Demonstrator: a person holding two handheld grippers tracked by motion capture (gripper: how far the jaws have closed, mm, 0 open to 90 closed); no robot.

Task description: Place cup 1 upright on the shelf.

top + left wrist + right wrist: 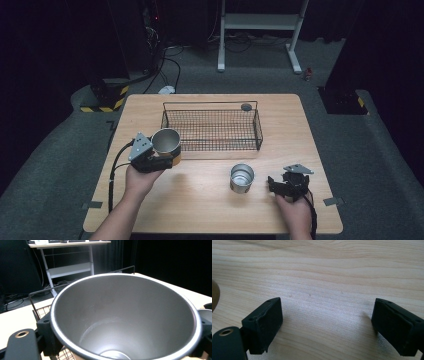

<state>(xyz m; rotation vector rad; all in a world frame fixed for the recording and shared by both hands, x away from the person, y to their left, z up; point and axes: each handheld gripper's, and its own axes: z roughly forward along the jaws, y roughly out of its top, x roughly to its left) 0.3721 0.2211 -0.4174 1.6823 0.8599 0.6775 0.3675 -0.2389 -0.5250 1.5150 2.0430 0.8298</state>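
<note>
Left gripper [162, 156], fingers clamped on a steel cup [166, 142], holds it above the tabletop [200, 210] just in front of the wire basket's [212, 129] near-left corner; the cup's long axis stands close to upright, open mouth up. Right gripper [286, 186] rests low at the near right, fingers spread and empty, beside a second steel cup [242, 178] standing upright, mouth up

A dim lab or test room: a pale wooden table [210, 200] stands on grey carpet, ringed by black curtains, with loose black cables [167, 65], yellow-and-black hazard-striped floor blocks [105, 97] and a white metal desk frame [260, 30] behind.
</note>
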